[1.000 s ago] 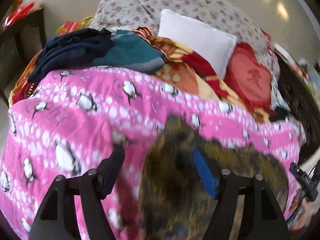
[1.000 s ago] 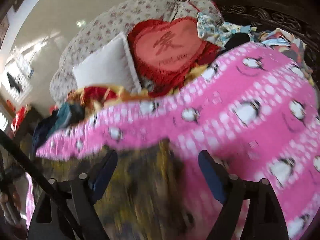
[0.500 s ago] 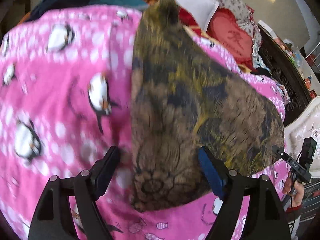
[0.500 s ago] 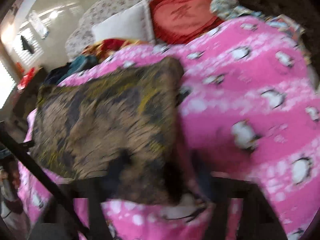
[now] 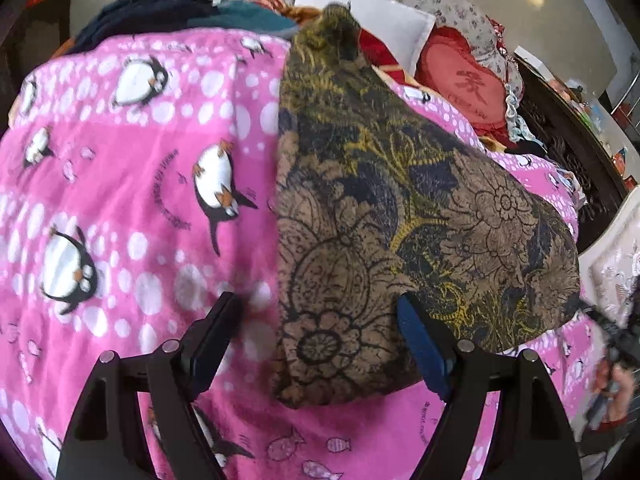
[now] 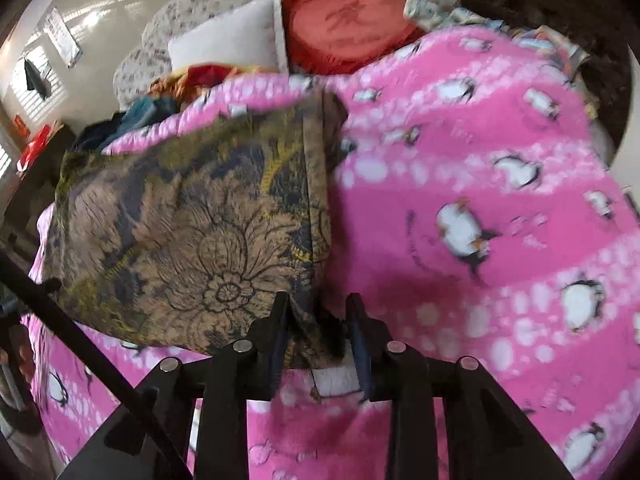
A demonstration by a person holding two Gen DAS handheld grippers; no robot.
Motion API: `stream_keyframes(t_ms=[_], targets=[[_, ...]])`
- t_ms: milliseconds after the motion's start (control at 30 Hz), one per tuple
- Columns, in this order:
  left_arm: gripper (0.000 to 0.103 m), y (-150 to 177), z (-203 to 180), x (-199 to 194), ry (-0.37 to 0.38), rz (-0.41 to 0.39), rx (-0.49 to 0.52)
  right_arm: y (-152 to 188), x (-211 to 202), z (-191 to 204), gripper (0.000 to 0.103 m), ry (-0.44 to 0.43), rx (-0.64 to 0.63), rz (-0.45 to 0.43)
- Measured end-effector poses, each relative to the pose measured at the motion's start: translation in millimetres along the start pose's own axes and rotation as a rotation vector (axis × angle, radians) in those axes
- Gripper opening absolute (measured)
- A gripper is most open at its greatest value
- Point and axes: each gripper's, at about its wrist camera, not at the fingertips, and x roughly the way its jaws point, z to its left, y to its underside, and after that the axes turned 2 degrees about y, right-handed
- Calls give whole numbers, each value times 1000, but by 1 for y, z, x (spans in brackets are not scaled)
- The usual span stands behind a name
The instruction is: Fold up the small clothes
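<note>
A brown garment with a dark and yellow flower print lies spread flat on a pink penguin blanket. My left gripper is open, its jaws straddling the garment's near left edge without closing on it. In the right wrist view the same garment lies to the left. My right gripper is nearly closed, with the garment's near right corner and a white tag between its jaws.
At the head of the bed are a white pillow, a red heart cushion and a floral quilt. Dark blue and teal clothes are piled at the far left. A dark carved bed frame runs along the right.
The garment has come down from a blurred lifted state and now lies flat on the blanket. My right gripper has gone from wide open to nearly closed on the garment's corner. The left stays open.
</note>
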Motion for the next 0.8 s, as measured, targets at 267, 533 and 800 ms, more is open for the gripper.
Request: stream_keyframes(t_ms=[267, 533, 800], targets=[[81, 4, 10, 5, -74, -99, -18, -55, -16, 135, 45, -271, -194, -79], [88, 11, 17, 4, -16, -115, 5, -97, 61, 327, 51, -290, -447, -68], [93, 12, 40, -1, 109, -109, -58, -133, 158, 388, 66, -229, -367, 67]])
